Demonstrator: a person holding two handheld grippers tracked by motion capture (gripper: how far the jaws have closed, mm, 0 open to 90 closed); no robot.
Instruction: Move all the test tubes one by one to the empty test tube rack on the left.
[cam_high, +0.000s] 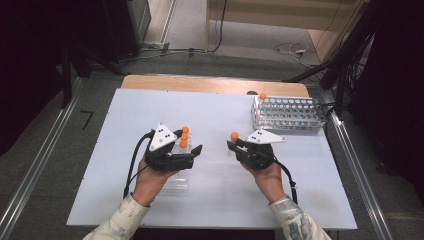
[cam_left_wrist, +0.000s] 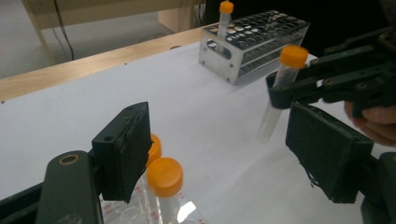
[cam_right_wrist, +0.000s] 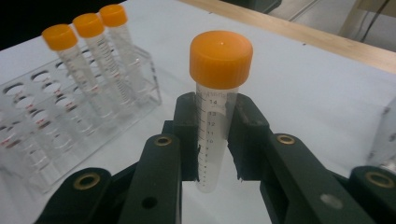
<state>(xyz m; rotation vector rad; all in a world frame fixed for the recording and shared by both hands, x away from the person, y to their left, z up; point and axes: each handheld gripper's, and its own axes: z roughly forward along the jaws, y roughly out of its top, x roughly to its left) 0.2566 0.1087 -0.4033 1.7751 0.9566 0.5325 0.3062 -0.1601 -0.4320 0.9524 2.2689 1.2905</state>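
Orange-capped tube (cam_right_wrist: 215, 112) is being clamped upright below its cap by the right claw (cam_high: 240, 145), at 3 o'clock of the near rack (cam_high: 180, 175), keeping it insertable, while the left claw (cam_high: 192, 152) is hovering wide over that rack.

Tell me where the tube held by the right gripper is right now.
The orange-capped tube stands upright, clamped in the right gripper, in the high view right of table centre, between the clear rack under the left gripper and the far rack.
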